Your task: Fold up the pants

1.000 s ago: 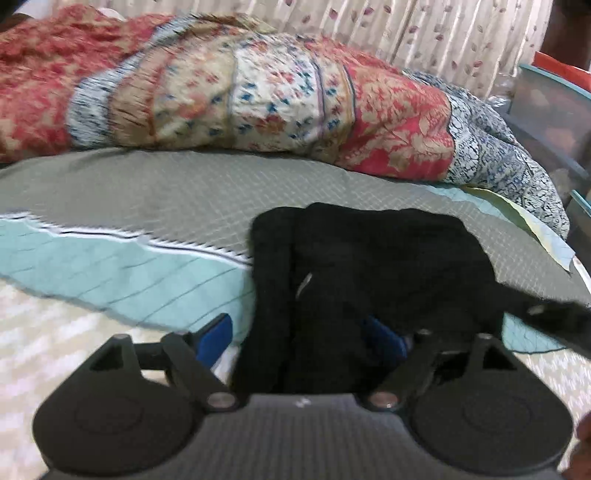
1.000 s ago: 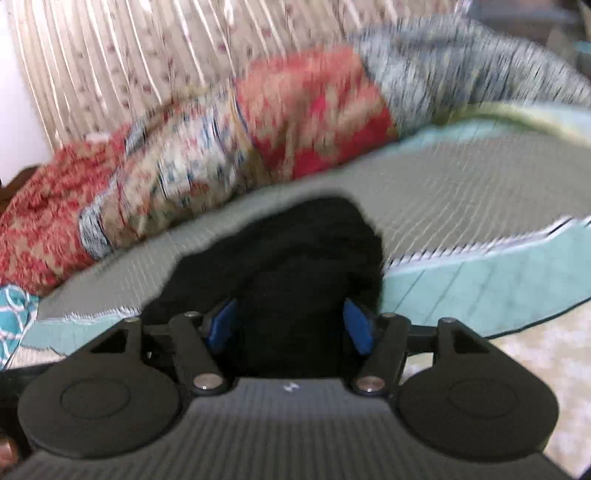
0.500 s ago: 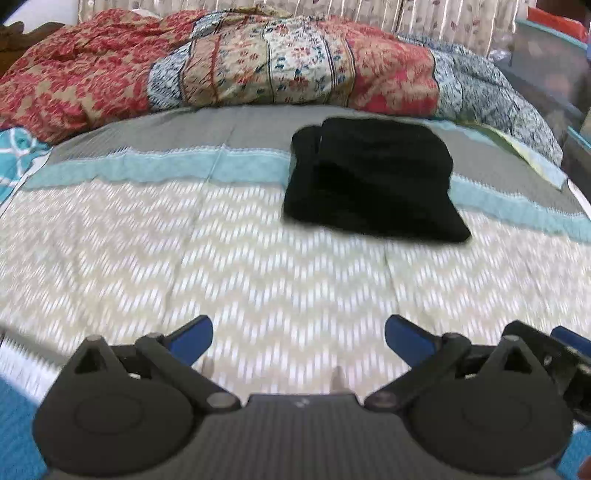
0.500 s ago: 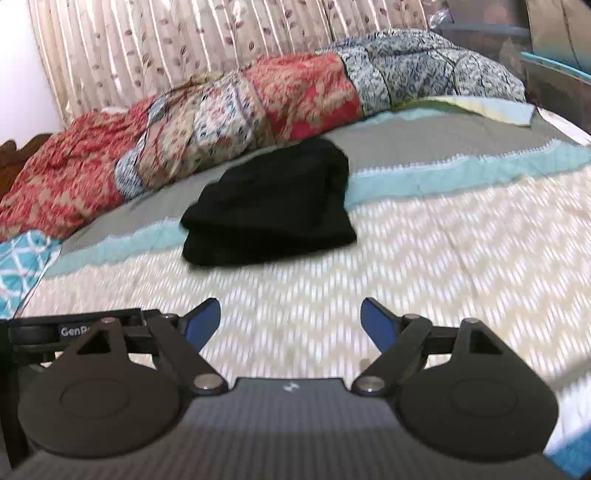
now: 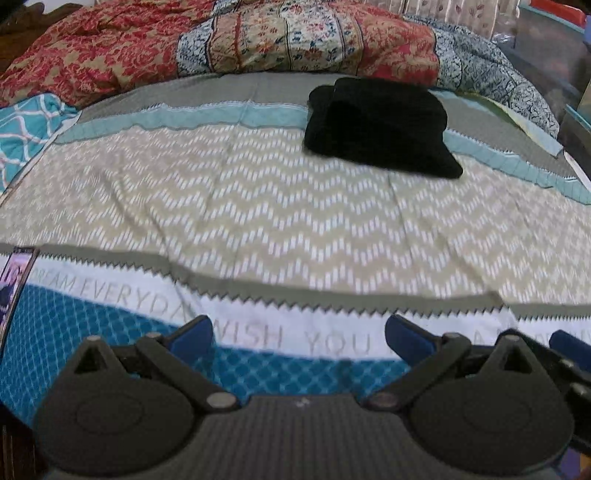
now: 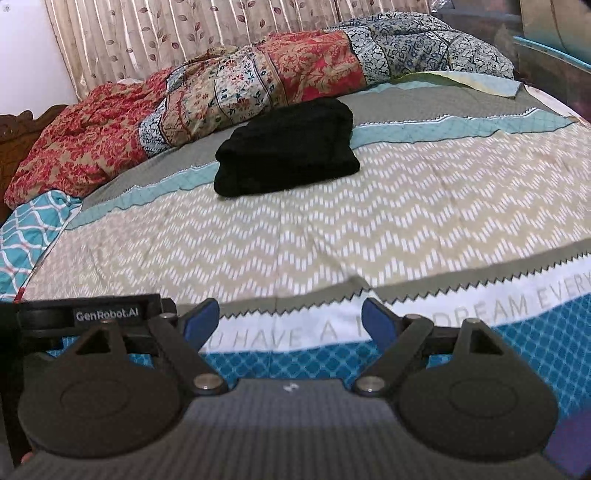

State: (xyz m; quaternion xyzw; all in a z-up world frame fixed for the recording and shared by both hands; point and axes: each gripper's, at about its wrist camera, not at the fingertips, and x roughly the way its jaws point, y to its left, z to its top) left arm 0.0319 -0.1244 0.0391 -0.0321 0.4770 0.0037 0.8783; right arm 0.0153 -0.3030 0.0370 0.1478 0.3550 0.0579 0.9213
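Observation:
The black pants (image 5: 376, 125) lie folded in a compact bundle on the far side of the bed, on the grey and teal bands of the bedspread; they also show in the right wrist view (image 6: 288, 147). My left gripper (image 5: 299, 336) is open and empty, far back from the pants over the near edge of the bed. My right gripper (image 6: 291, 321) is open and empty too, equally far back. The right gripper's blue tip (image 5: 569, 343) shows at the left view's right edge, and the left gripper's body (image 6: 92, 314) at the right view's left edge.
A patterned bedspread (image 5: 258, 206) with printed lettering covers the bed. A rumpled red and floral quilt (image 5: 258, 40) lies along the far side below a curtain (image 6: 184, 33). A teal patterned pillow (image 5: 29, 125) is at left. A phone (image 5: 14, 277) lies at the near left edge.
Both grippers were around the pants a second ago. They let go and pulled back toward the near edge of the bed. The folded pants stay where they were put.

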